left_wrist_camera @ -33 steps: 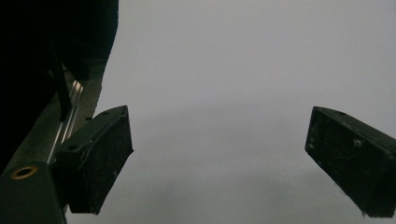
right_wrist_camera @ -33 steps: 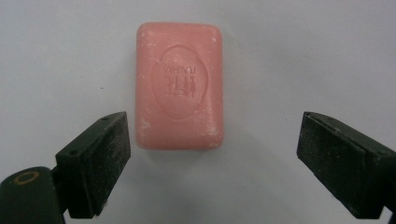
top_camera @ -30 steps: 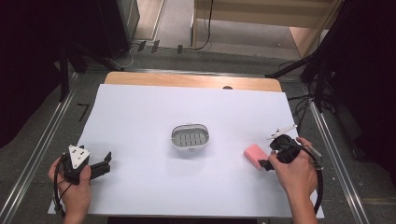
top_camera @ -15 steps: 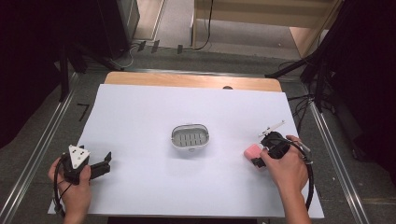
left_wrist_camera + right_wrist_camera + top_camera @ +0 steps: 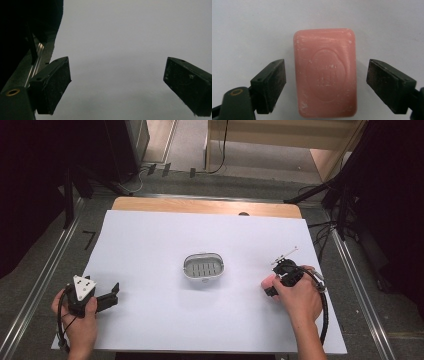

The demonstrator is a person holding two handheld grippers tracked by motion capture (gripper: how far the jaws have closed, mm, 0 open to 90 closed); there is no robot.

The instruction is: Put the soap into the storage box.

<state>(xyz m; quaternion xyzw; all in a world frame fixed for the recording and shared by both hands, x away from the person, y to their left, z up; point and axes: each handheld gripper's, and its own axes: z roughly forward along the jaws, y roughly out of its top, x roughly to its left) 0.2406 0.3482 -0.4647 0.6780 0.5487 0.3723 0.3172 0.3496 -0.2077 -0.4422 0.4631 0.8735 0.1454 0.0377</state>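
One pink soap bar (image 5: 325, 72) flat on the white table (image 5: 150, 245), between the right gripper (image 5: 325, 86) jaws, long axis running along them. Jaws just been closing, not yet touching — gaps both sides. Left gripper (image 5: 117, 87) well apart, released, empty.

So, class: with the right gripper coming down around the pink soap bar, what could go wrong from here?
1. The right gripper has just been closing with the soap between its fingers, not yet touching; the smooth, rounded bar may slip out when squeezed.
2. The gaps on the two sides look slightly unequal, so one finger may touch first and twist the bar.
3. The dish is small, so a crooked bar could catch its rim.
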